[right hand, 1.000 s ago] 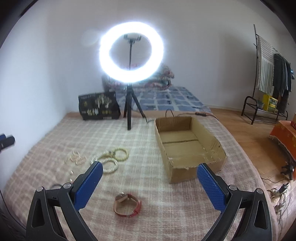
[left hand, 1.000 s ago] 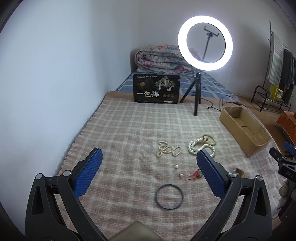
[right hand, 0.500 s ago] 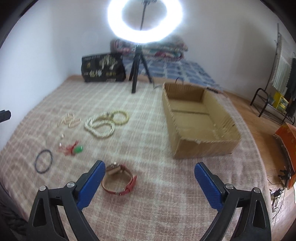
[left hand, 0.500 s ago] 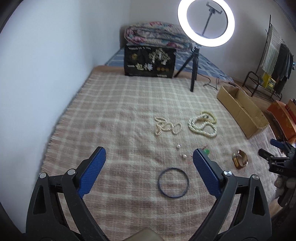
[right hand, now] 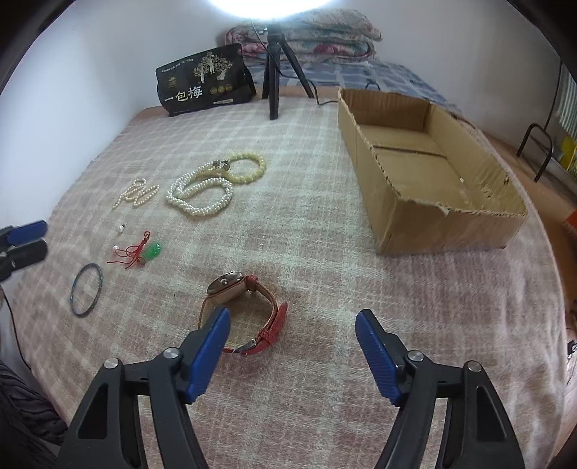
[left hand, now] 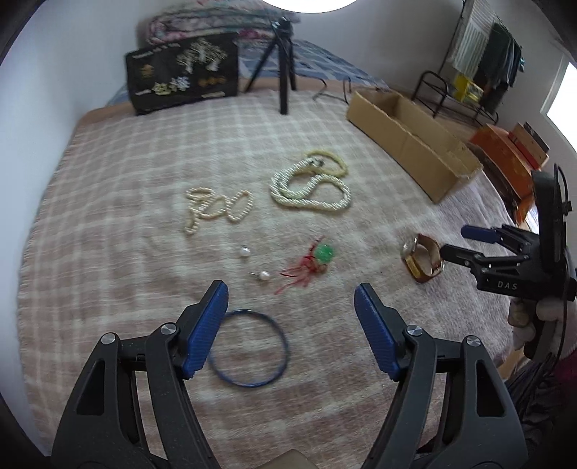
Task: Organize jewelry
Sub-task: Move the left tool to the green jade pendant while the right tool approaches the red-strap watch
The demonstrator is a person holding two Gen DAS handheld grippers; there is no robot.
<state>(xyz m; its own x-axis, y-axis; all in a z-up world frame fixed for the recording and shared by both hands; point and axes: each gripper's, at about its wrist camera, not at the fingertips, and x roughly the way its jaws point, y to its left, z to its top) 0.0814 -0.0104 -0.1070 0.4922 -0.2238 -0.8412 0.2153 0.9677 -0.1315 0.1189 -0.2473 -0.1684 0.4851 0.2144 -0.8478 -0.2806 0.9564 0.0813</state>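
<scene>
Pink checked blanket (right hand: 324, 223) spread flat, strewn with jewelry. Nearest in the left wrist view: left gripper (left hand: 291, 306), jaws closing, nothing pressed between them, a thin dark blue bangle (left hand: 249, 348) lying on the blanket below, its left edge hidden behind the left finger. Nearest in the right wrist view: right gripper (right hand: 293, 330), jaws closing too, nothing clamped, a watch (right hand: 245, 314) with a red strap just ahead of the left finger. Beyond the bangle, two loose pearls (left hand: 245, 251), a red tassel with a green bead (left hand: 310, 263). Farther on, a small cream bead string (left hand: 216, 209), a coiled pearl necklace (right hand: 200, 194) touching a yellowish bead bracelet (right hand: 249, 167). Off to the right, an open cardboard box (right hand: 425, 169), well apart from the jewelry. At the back, a black printed bag (right hand: 203, 81), a tripod (right hand: 276, 72), folded bedding (right hand: 317, 32) against the wall.
</scene>
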